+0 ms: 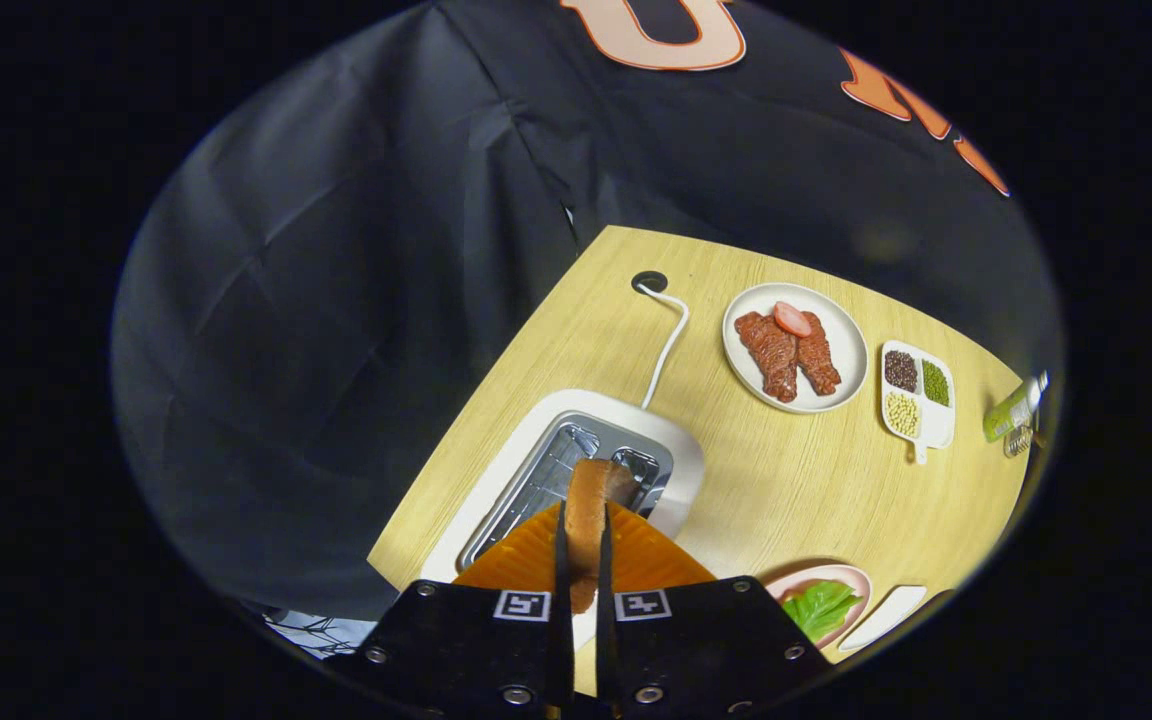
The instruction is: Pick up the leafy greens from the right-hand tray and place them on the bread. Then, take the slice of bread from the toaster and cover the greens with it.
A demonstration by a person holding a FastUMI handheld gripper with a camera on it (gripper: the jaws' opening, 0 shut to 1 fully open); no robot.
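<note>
Left of the tool [584,540], and just beyond its fingers, the toaster [576,465] sat on the wooden surface [796,480] with its metal slots open to view and a white cord [666,345] running from it to a hole further off. Between the fingers stood the slice of bread [591,510], held on edge, its crust towards the toaster; the tool was clamped on it, both fingers pressing its faces. The slice appeared to be above the slots rather than down in them, so by my judgement the second half of the task was under way: the bread had been taken from the toaster and was about to be carried off.

Well beyond the tool and to its right lay a white plate [836,325] with meat [786,350] on it, then a small divided dish [941,425] of beans, and a bottle [1014,412] past that.

Close by the tool on its right, a pink plate [841,575] held the leafy greens [818,606]. Whether bread lay under them I could not tell, since the tool's body hid that part; if it did, the first half was done. What was left was to bring the slice across to the right and lay it flat over the greens.
</note>
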